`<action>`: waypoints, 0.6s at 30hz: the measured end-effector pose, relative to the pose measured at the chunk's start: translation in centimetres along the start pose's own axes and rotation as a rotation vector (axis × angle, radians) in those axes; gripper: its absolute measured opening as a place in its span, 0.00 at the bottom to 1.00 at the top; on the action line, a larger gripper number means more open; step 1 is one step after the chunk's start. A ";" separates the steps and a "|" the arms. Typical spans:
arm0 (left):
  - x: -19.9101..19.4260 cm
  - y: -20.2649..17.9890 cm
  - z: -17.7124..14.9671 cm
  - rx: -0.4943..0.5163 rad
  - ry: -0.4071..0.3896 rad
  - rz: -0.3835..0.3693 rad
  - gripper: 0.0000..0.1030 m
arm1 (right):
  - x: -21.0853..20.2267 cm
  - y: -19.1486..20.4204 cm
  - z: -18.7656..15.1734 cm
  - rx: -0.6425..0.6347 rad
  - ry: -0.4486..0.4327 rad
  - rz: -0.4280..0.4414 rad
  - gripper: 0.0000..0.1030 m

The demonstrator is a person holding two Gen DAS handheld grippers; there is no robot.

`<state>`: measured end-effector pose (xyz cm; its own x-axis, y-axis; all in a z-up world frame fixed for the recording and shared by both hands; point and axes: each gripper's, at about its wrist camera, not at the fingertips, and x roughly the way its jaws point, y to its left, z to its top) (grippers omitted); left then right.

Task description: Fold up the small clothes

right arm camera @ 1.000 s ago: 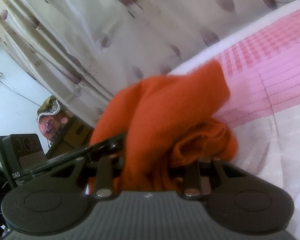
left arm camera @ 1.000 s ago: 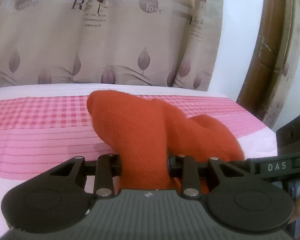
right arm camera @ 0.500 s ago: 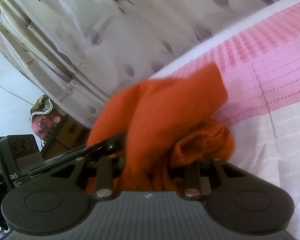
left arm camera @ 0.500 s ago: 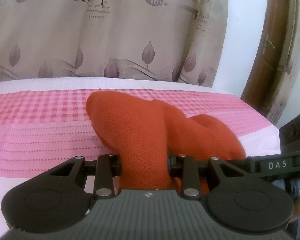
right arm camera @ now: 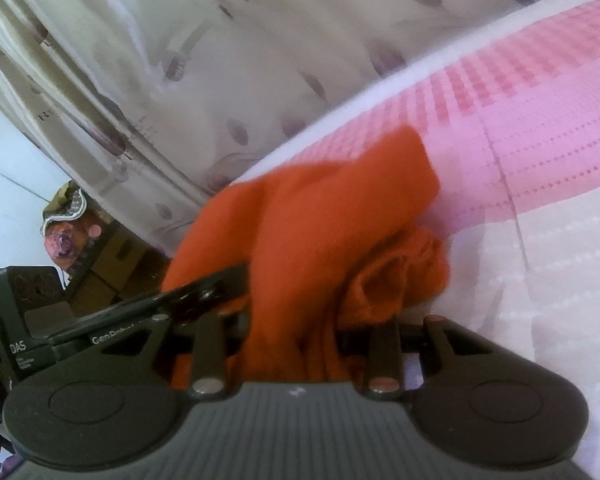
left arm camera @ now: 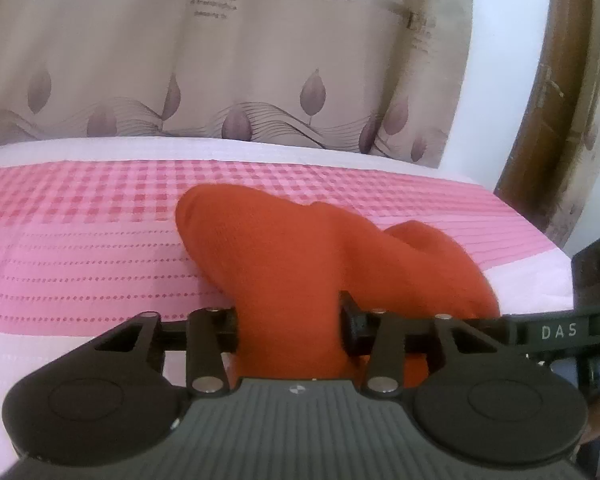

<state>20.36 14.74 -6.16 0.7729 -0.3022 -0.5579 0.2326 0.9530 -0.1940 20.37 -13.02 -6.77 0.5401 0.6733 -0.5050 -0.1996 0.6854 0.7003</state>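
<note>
While the left tongs (left arm camera: pixel 288 328) are opening, the orange knit garment (left arm camera: pixel 300 264) sits between their jaws; cloth fills the gap edge to edge, so release is not complete and contact at the pads looks to persist. Right tongs (right arm camera: pixel 292 332) are clamped on a bunched part of the same garment (right arm camera: pixel 312 232), fabric gathered thick between the jaws.

Location: garment lies partly draped on the bed (left arm camera: pixel 80 240), over the pink checked and striped bedspread, rising from the tongs toward 12 o'clock in the left wrist view, with a rounded lobe at 2 o'clock. In the right wrist view it spreads toward 1 o'clock, a crumpled roll at 3 o'clock of the jaws. Leaf-print curtain (left arm camera: pixel 220 60) hangs behind the bed; a wooden door frame (left arm camera: pixel 560 100) stands at 2 o'clock. The other gripper's body shows at the edge of each view, so the two sit close together.

Handling, as judgement: light, soft, thick fleecy knit; limp, holds no crease by itself, slumps into lumps. Not slippery, not fragile. Bunching makes layers hard to separate. Best hold is a single flat edge or corner, hem or cuff, not the wad now gathered; which part of the garment is gripped cannot be told.
</note>
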 end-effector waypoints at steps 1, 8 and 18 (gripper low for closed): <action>0.0 -0.1 0.0 0.000 -0.002 0.008 0.53 | 0.0 0.0 -0.1 -0.008 -0.001 -0.012 0.35; 0.2 0.1 -1.0 0.016 -0.025 0.066 0.72 | 0.0 0.8 -0.8 -0.071 0.012 -0.092 0.41; -1.3 0.1 -2.0 0.020 -0.117 0.190 1.00 | -1.0 2.7 -3.1 -0.205 0.002 -0.223 0.55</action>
<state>18.18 15.15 -7.09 0.8670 -0.1139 -0.4851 0.0869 0.9932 -0.0779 16.74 -10.99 -5.94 0.5873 0.5003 -0.6362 -0.2376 0.8580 0.4553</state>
